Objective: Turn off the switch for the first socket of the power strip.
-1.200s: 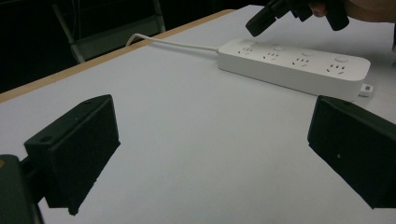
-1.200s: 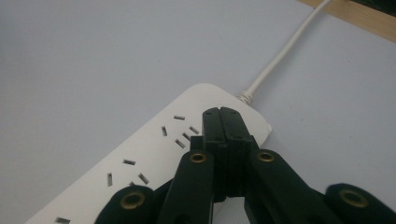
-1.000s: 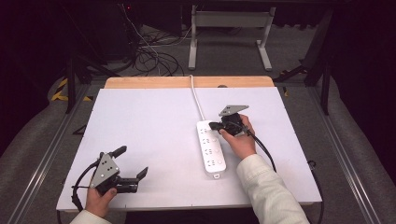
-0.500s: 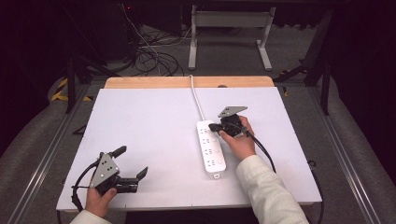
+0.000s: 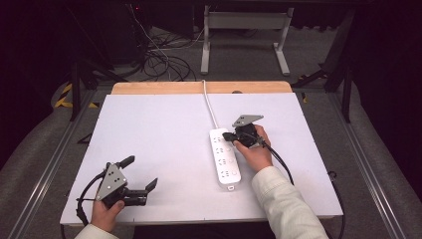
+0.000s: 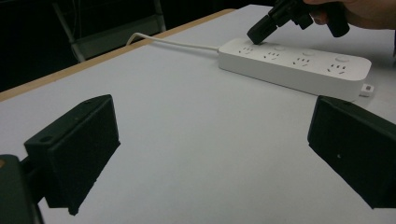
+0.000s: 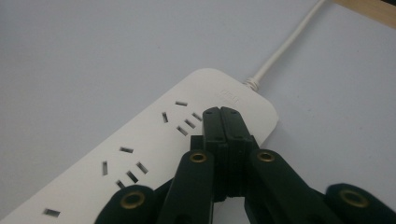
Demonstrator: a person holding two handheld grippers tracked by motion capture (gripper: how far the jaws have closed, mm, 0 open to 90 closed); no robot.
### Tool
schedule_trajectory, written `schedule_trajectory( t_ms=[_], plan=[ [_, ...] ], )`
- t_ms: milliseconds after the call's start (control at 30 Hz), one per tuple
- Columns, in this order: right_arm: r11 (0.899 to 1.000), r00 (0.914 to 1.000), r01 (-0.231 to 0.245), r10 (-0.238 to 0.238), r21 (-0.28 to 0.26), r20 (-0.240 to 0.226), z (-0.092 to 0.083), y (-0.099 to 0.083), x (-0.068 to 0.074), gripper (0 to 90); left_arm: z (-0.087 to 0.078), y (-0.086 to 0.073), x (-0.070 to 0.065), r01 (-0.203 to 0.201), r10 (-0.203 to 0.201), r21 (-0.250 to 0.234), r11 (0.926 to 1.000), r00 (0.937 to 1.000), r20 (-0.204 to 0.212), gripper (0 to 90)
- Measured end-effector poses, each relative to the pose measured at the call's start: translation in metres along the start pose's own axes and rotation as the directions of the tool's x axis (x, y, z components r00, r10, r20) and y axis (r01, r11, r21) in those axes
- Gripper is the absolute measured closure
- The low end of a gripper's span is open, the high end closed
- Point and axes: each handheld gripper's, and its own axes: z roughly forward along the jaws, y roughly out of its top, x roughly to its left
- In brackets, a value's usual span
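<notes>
white tabletop (image 5: 164, 134) | power strip (image 5: 225, 159) lies right of centre (cord to far edge) | right hand-held gripper (image 5: 228, 136) closed empty, tips over its far end | left hand-held gripper (image 5: 142, 175) open, near corner

A: Where does the long white plastic power strip (image 5: 225, 159) lie?

B: Right of the middle of the flat white table (image 5: 159, 134), lengthwise from near edge to far, its thin white cord (image 5: 209, 104) running off over the far wooden edge.

A: And the tools?

B: The black two-jaw right gripper (image 5: 228, 135) sits over the strip's far end, coming from the right. The black two-jaw left gripper (image 5: 141, 175) is at the near left corner, well apart from the strip.
</notes>
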Motion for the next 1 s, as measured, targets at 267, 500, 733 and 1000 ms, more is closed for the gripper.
schedule_trajectory(
  t_ms=[267, 500, 733, 1000],
  plan=[
    [1.0, 0.9999, 0.006, -0.007, 0.009, 0.011, 0.0006, 0.0002, 0.0015, 90.0, 0.0001, 0.0, -0.0003, 0.003, -0.003, -0.005, 1.0, 1.0, 0.002, 2.4],
    [1.0, 0.9999, -0.003, 0.003, 0.011, 0.016, 0.0008, 0.0005, 0.002, 90.0, 0.0001, 0.0001, -0.0006, 0.0, 0.0, -0.006, 1.0, 1.0, -0.003, 2.4],
    [1.0, 0.9991, -0.016, 0.016, 0.012, 0.039, 0.0008, 0.0005, 0.0054, 90.0, 0.0001, 0.0002, -0.0006, -0.004, 0.004, 0.0, 1.0, 1.0, -0.002, 2.4],
    [0.999, 0.9984, -0.039, 0.039, 0.007, 0.041, 0.0008, -0.0003, 0.0053, 90.0, 0.0002, 0.0002, -0.0005, -0.003, 0.003, -0.001, 1.0, 1.0, -0.001, 2.4]
  ],
)
